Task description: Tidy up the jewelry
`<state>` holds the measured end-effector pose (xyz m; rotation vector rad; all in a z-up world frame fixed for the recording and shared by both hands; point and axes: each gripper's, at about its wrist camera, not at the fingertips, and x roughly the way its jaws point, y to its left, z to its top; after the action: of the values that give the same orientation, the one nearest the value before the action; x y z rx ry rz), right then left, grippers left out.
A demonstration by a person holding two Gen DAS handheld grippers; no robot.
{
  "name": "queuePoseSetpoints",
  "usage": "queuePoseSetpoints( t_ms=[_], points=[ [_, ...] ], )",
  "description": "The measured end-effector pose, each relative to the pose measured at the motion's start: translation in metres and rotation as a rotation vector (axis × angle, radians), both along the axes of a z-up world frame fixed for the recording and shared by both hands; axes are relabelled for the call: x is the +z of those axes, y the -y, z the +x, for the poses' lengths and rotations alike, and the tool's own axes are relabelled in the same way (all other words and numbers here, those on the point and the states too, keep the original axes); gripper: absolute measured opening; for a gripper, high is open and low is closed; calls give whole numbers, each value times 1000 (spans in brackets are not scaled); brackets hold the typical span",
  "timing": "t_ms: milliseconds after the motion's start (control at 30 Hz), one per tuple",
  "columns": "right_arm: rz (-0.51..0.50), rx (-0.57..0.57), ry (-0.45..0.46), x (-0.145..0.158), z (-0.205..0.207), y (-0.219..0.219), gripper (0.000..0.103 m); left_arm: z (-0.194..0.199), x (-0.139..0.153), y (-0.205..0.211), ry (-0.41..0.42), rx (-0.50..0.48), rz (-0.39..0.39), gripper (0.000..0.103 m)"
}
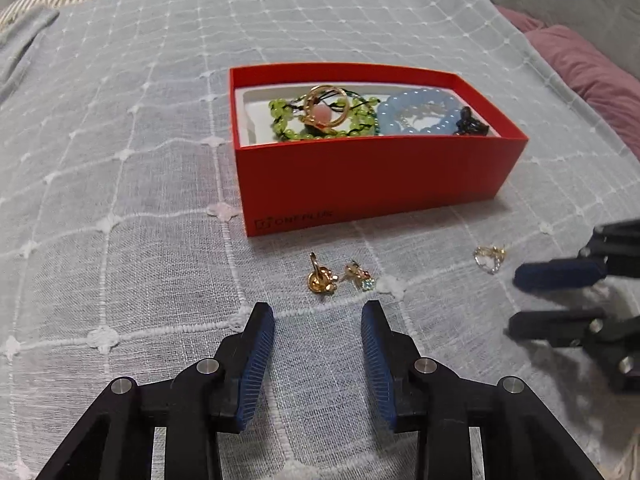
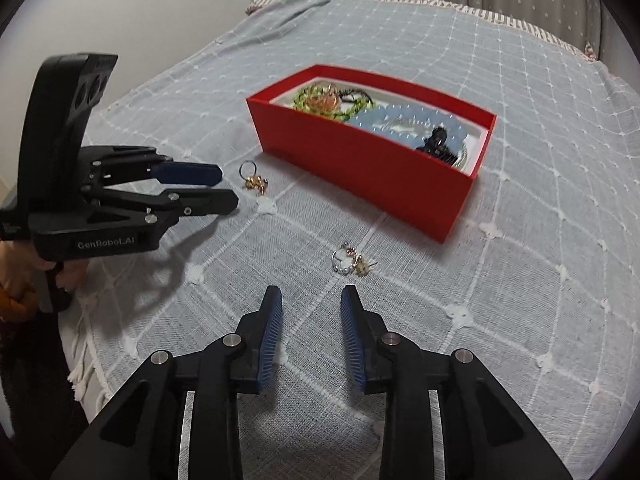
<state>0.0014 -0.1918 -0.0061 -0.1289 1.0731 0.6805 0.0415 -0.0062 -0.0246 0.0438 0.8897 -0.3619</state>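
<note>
A red box (image 1: 372, 176) (image 2: 372, 164) sits on the bed and holds green beads (image 1: 316, 114), a gold ring, a blue bead bracelet (image 1: 416, 110) (image 2: 396, 118) and a dark clip (image 1: 470, 122). Two small gold earrings (image 1: 340, 278) (image 2: 254, 179) lie on the cloth just ahead of my open left gripper (image 1: 318, 312) (image 2: 226, 186). A silver and pearl hoop earring (image 1: 491, 259) (image 2: 352, 260) lies just ahead of my open right gripper (image 2: 310, 296) (image 1: 516, 300). Both grippers are empty.
The bed is covered by a grey checked cloth (image 1: 120, 160) (image 2: 520, 280). A pink pillow (image 1: 588, 60) lies at the far right. The bed edge with fringe (image 2: 80, 376) runs along the left in the right wrist view.
</note>
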Motion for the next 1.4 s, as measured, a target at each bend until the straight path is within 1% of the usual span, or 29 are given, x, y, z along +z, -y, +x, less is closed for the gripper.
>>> queuePoseSetpoints(
  t_ms=[100, 300, 367, 600, 633, 800, 867, 1133, 1200, 1267, 1400],
  points=[
    [-5, -13, 17, -3, 4, -4, 33, 2, -1, -1, 3, 6, -11, 39],
    [-9, -39, 43, -8, 14, -8, 32, 4, -4, 0, 8, 4, -6, 37],
    [-8, -45, 47, -8, 16, -8, 30, 6, -4, -1, 7, 8, -8, 33],
    [-14, -65, 58, -9, 23, -10, 30, 13, -6, -7, -1, 32, -30, 23],
    [-12, -71, 55, -10, 26, -11, 30, 14, -7, -8, -2, 38, -29, 19],
    [-6, -93, 52, -11, 35, -13, 29, 17, -8, -10, -2, 56, -27, 10],
    [-10, -98, 54, -12, 37, -15, 29, 17, -8, -12, -2, 68, -25, 4],
    [-33, -106, 62, -12, 38, -21, 30, 18, -8, -14, -4, 90, -19, 0],
    [-43, -104, 70, -12, 40, -23, 28, 18, -7, -15, -4, 94, -19, 0],
    [-49, -104, 76, -12, 39, -24, 21, 18, -6, -15, -6, 97, -26, 0],
    [-51, -107, 75, -11, 39, -24, 20, 18, -4, -16, -7, 102, -34, 0]
  ],
)
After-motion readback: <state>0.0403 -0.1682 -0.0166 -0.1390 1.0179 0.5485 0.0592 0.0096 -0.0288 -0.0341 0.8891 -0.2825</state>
